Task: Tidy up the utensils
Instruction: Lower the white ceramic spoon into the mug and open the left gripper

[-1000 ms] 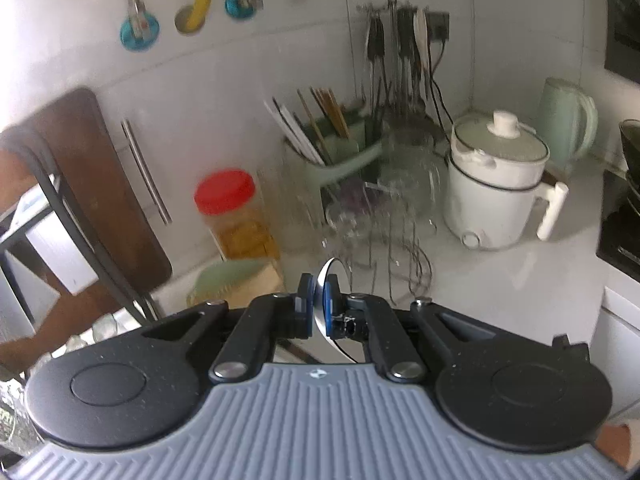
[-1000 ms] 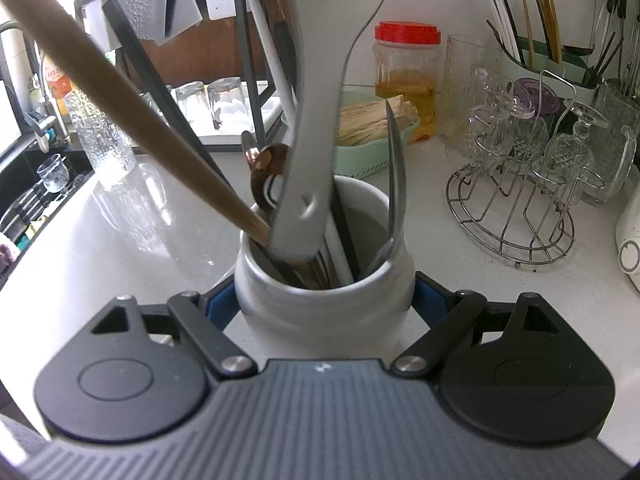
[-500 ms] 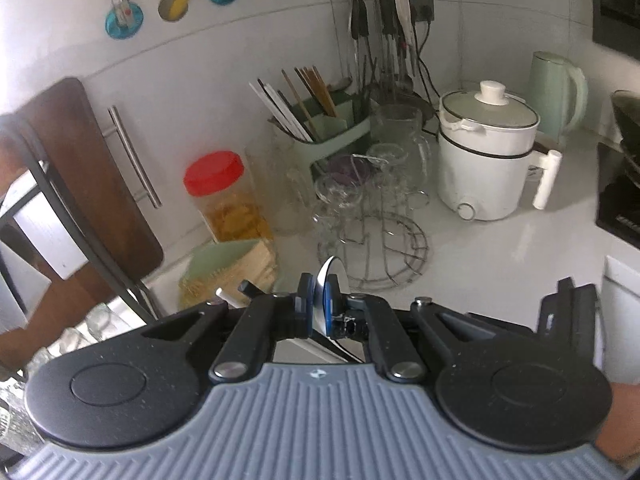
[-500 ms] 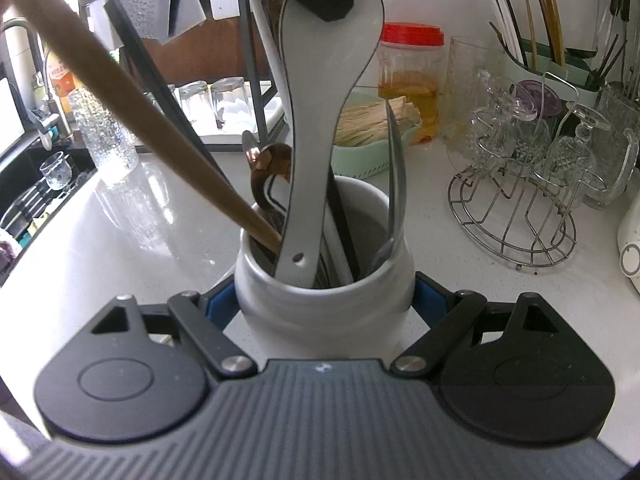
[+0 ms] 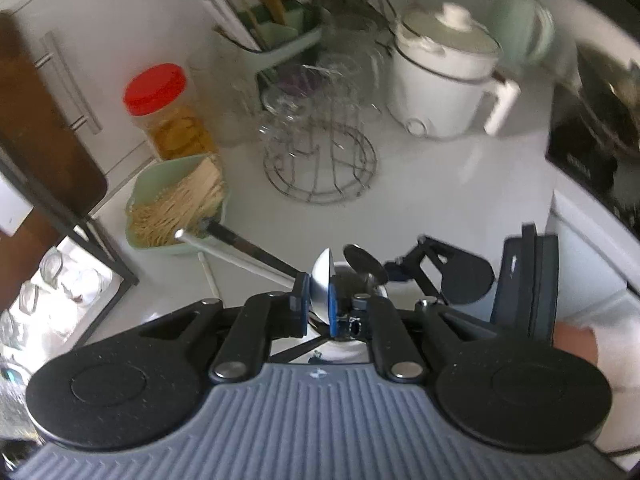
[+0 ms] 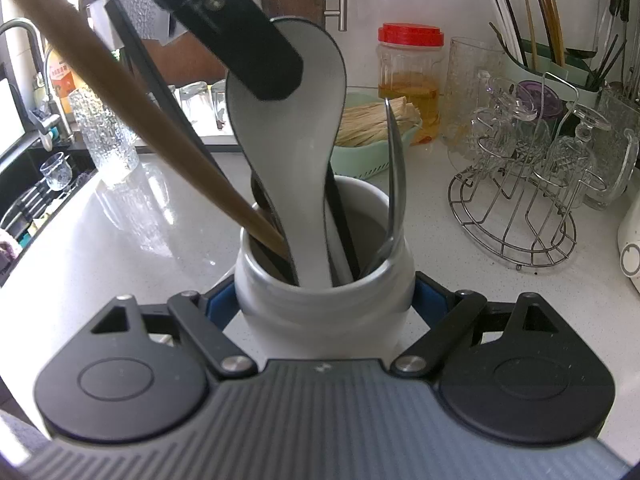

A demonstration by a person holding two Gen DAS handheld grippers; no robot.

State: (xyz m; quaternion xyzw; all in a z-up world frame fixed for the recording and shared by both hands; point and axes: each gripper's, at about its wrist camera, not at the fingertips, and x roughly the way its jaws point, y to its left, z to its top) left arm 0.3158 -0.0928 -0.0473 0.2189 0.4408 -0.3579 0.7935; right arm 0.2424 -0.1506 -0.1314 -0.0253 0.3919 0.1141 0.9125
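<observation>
My right gripper (image 6: 325, 306) is shut on a white utensil jar (image 6: 320, 320) standing on the white counter. The jar holds a wooden handle (image 6: 140, 120), black handles and a metal utensil (image 6: 396, 184). A white ceramic spoon (image 6: 296, 128) stands handle-down inside the jar. My left gripper (image 5: 318, 300) points steeply down from above, its blue pads on the spoon's bowl (image 5: 320, 278), and its jaws are opening. Its black finger (image 6: 248, 36) crosses the top of the right wrist view. The spoon's handle end is hidden inside the jar.
A wire rack of upturned glasses (image 6: 516, 200) stands right of the jar. Behind are a green basket of sticks (image 6: 372, 140), a red-lidded jar (image 6: 410, 80) and a chopstick holder (image 6: 552, 64). A white electric pot (image 5: 444, 80) sits far right, a sink (image 6: 24, 200) at left.
The left gripper tipped downward and carried the white spoon lower, so its handle slid deep into the jar. The right gripper and the jar stayed still.
</observation>
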